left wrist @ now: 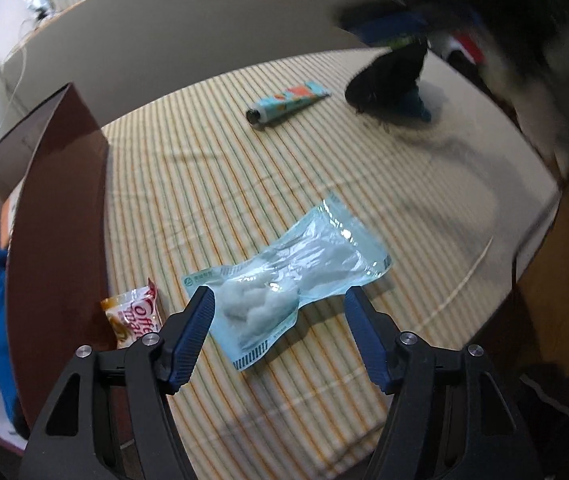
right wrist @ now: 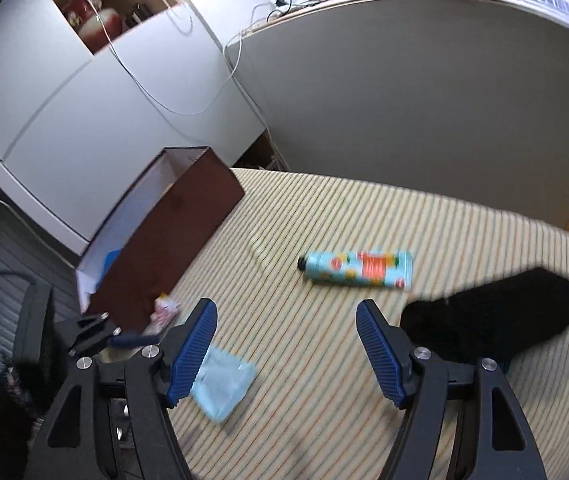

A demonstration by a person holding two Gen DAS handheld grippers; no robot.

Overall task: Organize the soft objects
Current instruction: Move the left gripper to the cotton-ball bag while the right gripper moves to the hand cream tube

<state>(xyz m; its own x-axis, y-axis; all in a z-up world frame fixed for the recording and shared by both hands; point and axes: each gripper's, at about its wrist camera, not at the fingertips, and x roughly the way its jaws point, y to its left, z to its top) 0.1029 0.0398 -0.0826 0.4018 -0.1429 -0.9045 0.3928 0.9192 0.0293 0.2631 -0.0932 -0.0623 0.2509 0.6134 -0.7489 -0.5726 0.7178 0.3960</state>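
Note:
A pale blue plastic pouch [left wrist: 304, 256] with white cotton at one end lies on the striped cloth. My left gripper [left wrist: 279, 296] hovers open just over the pouch's near end, its blue pads apart and holding nothing. A small coffee sachet [left wrist: 136, 316] rests against the brown box [left wrist: 60, 208]. Further off lies a patterned turquoise tube [left wrist: 288, 102], with a black soft item [left wrist: 388, 84] beside it. In the right wrist view my right gripper [right wrist: 287, 307] stands open and empty above the cloth, between the tube [right wrist: 358, 269], the black item [right wrist: 496, 320] and the pouch [right wrist: 224, 384].
The open brown box [right wrist: 164, 232] stands along the table's left side with something blue [right wrist: 110, 258] inside. A grey wall panel [right wrist: 404, 100] backs the table, and white cabinets [right wrist: 84, 100] stand left. The striped cloth [left wrist: 204, 160] ends at the right edge.

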